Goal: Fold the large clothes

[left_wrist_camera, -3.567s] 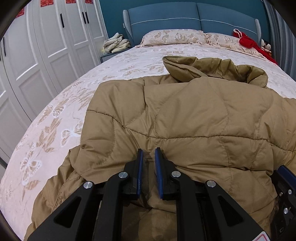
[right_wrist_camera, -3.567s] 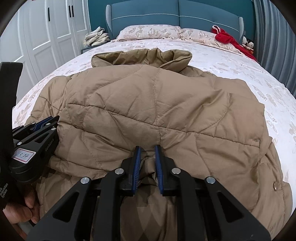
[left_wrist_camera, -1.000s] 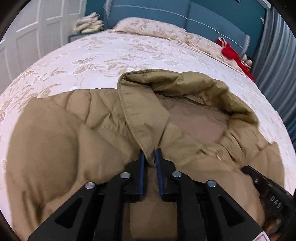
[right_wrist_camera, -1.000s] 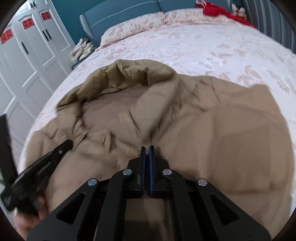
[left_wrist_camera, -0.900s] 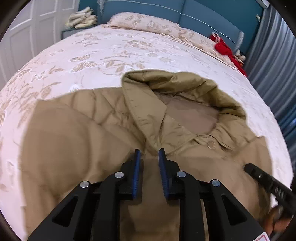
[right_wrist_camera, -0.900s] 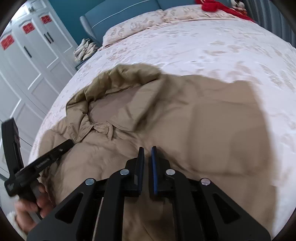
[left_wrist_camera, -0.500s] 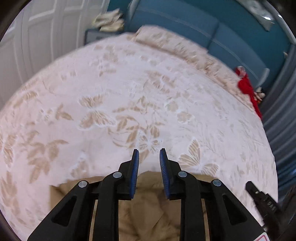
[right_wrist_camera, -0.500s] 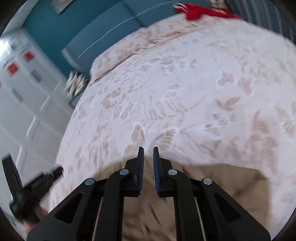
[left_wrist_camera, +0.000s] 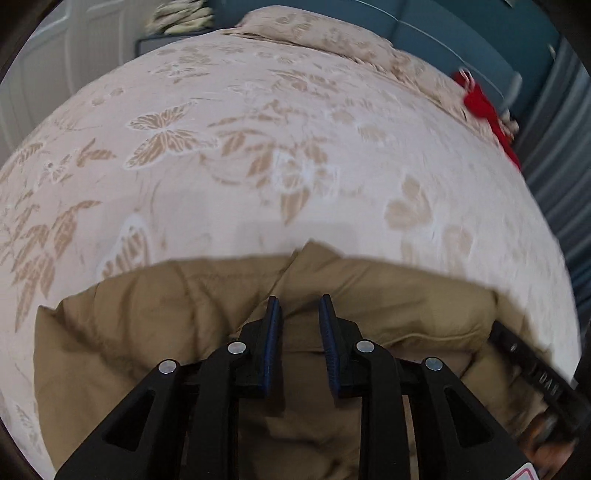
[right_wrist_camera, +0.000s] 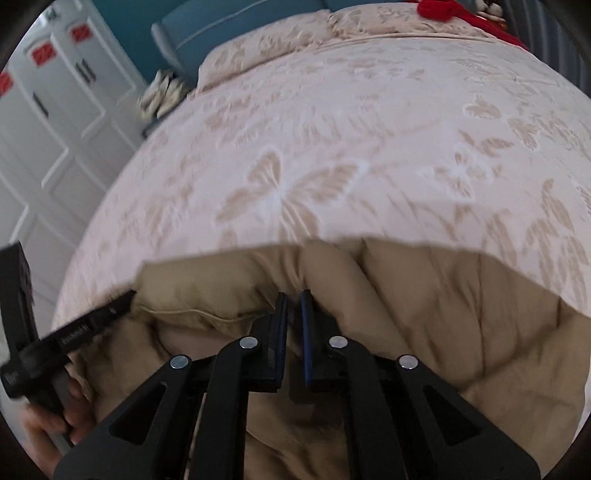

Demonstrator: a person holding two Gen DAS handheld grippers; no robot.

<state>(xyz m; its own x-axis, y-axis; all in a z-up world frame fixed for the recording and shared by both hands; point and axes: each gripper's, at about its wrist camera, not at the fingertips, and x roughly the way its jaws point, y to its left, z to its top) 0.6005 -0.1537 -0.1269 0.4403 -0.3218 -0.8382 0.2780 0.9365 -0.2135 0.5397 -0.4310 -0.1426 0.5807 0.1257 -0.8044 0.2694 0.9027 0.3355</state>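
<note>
A tan quilted puffer coat [left_wrist_camera: 192, 317] lies bunched and doubled at the six o'clock edge of the butterfly-print bedspread [left_wrist_camera: 258, 155], its far edge puffy. The left gripper [left_wrist_camera: 298, 306] hangs over it, jaws apart and empty. The right gripper [right_wrist_camera: 293, 299] is closing, nothing pinched between its jaws

Bed [left_wrist_camera: 295, 122] with butterfly-print cover, blue headboard [right_wrist_camera: 236, 33], white wardrobe [right_wrist_camera: 55, 122] (red door stickers), grey curtain [left_wrist_camera: 557, 155].

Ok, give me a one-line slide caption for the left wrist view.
Left claw, open and empty, hovers over a folded tan puffer coat on the butterfly-print bedspread.
</note>
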